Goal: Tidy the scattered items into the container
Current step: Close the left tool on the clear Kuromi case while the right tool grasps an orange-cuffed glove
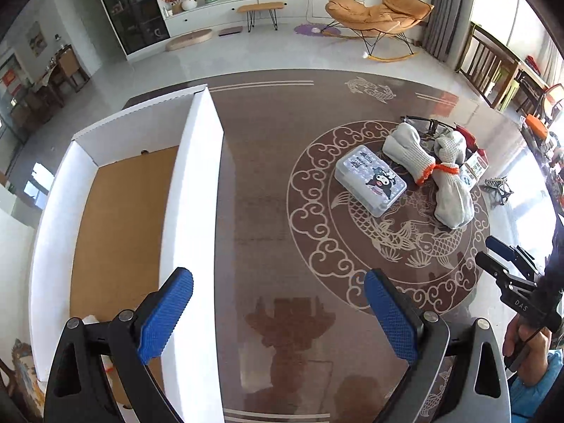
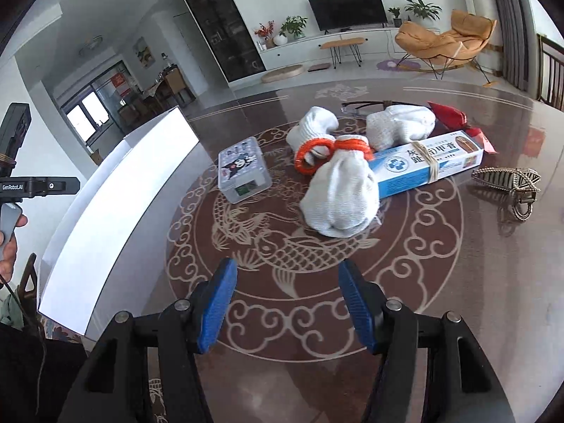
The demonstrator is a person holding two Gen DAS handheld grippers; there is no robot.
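On our brown table (image 2: 476,264), gloves (image 2: 338,194) overlap a blue carton (image 2: 440,158) beside a tin (image 2: 243,172); white box (image 1: 197,176) stands left. Both our grippers (image 1: 278,313) (image 2: 287,303) gape, empty.

The black gripper body (image 2: 38,185) at the left edge reads "GenRobot.AI". The other black gripper's body (image 1: 521,305) reads "DAS". The long blue-and-white cardboard box (image 2: 430,162) carries Chinese characters.

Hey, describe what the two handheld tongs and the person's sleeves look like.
Both tongs, left and right, have black angular arms with silver pivot bolts and blue textured pads. The left tool's body reads "GenRobot.AI" in white; the right one's shows "DAS". A thin dark cable hangs beside the left hand. A blue sleeve shows below the right hand.
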